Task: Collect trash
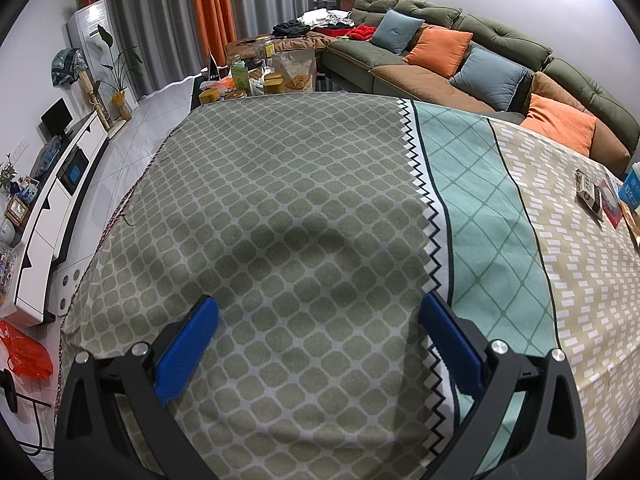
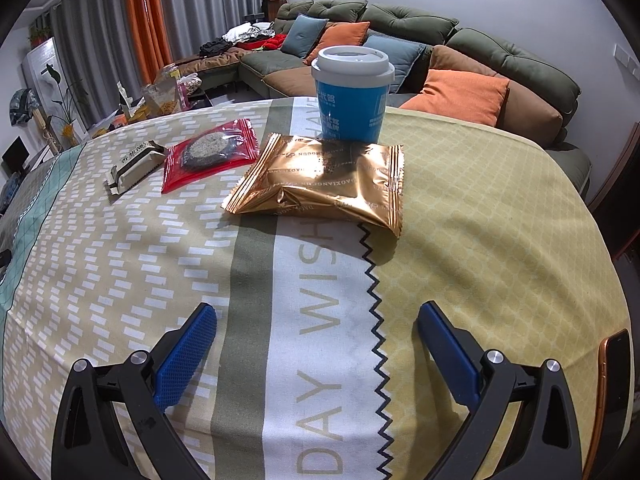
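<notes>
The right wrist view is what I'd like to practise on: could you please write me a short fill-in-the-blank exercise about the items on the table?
1. The blue paper cup wears a lid coloured ____.
2. Right in front of the cup lies a snack packet coloured ____.
3. The round biscuit sits in a clear-fronted wrapper coloured ____.
4. The right gripper hovers with its jaws ____.

Missing words: white; gold; red; open

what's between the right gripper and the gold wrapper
Nothing but bare tablecloth, as the right wrist view shows. The open right gripper hangs short of the gold wrapper, with no other item between them.
</notes>
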The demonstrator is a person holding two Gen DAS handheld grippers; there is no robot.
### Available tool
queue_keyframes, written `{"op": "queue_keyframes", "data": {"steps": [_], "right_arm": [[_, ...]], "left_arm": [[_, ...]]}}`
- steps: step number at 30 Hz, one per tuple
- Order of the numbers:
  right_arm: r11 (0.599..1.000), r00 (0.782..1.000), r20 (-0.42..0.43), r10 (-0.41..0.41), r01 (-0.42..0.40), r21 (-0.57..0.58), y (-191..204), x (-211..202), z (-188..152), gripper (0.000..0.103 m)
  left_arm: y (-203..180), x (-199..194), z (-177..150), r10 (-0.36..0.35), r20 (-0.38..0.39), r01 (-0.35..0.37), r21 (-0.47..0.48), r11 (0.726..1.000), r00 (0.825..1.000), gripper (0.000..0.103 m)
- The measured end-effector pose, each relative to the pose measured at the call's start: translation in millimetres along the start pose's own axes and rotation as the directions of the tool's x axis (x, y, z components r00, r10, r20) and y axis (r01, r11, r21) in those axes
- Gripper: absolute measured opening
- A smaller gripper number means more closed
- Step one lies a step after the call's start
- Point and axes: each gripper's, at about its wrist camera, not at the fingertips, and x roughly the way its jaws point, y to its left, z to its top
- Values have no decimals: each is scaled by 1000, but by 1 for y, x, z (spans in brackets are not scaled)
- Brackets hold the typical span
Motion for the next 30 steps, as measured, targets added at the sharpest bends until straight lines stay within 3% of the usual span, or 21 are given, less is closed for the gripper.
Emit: {"op": "queue_keyframes", "data": {"steps": [30], "right_arm": [[1000, 1000, 0, 0, 0, 0, 1, 0, 0, 100]], "left_arm": [[-1, 1, 2, 0, 0, 0, 0, 1000, 1000, 101]]}}
